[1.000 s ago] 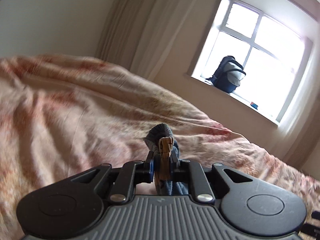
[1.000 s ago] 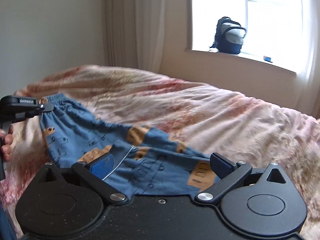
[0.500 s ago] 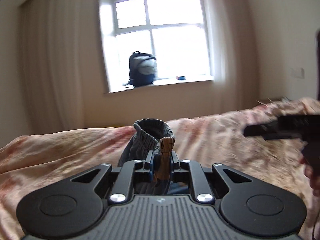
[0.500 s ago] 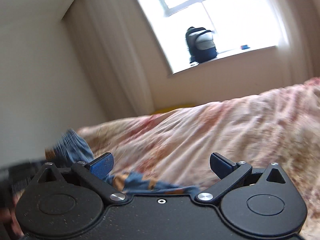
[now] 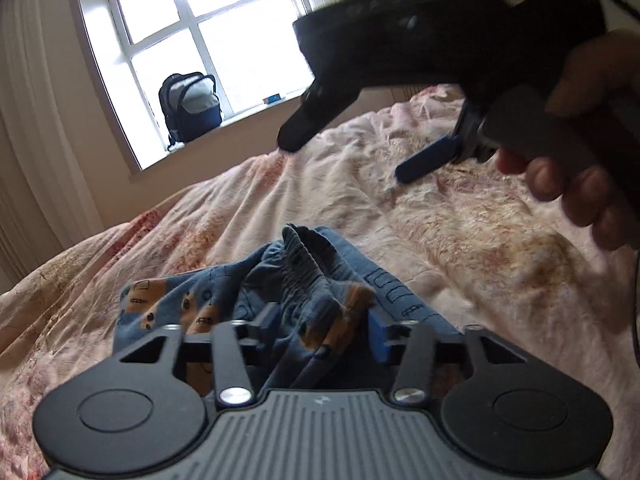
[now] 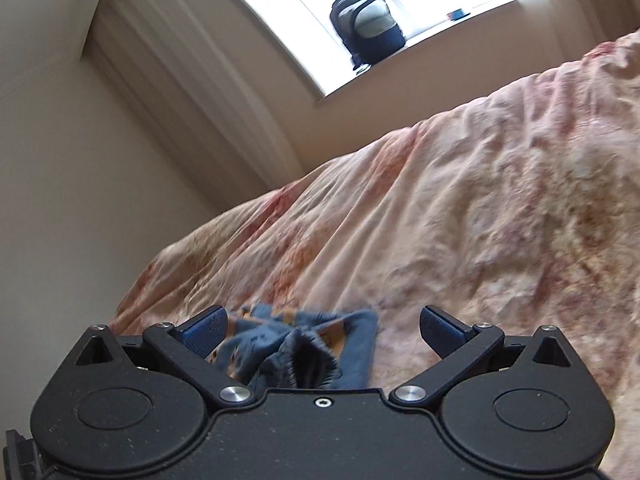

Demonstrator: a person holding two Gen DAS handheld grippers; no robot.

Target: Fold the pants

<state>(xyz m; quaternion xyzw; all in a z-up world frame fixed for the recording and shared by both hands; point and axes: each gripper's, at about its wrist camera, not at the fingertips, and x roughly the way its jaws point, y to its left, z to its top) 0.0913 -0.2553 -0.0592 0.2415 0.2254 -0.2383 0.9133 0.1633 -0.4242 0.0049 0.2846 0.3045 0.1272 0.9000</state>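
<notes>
Room: bedroom with a bright window (image 5: 208, 36) at 11 o'clock in the left wrist view, pale curtains beside it.
Sill: a dark backpack (image 5: 190, 106) stands on it; a small blue thing lies further along, too small to tell.
Bed: a pink and cream mottled bedspread (image 5: 460, 248) fills the lower half of both views.
Pants: blue pants (image 5: 304, 280) with tan patches lie bunched on the bedspread, the gathered waistband uppermost.
Left tool (image 5: 320, 330): jaws have just been opening; the waistband cloth sits loose between the parted blue pads, not pinched.
Right tool (image 6: 322, 326): jaws spread wide; a crumpled part of the pants lies on the bed between the pads, touching neither.
Right hand (image 5: 576, 176): at 2 o'clock in the left wrist view, wrapped round the right tool's handle.
</notes>
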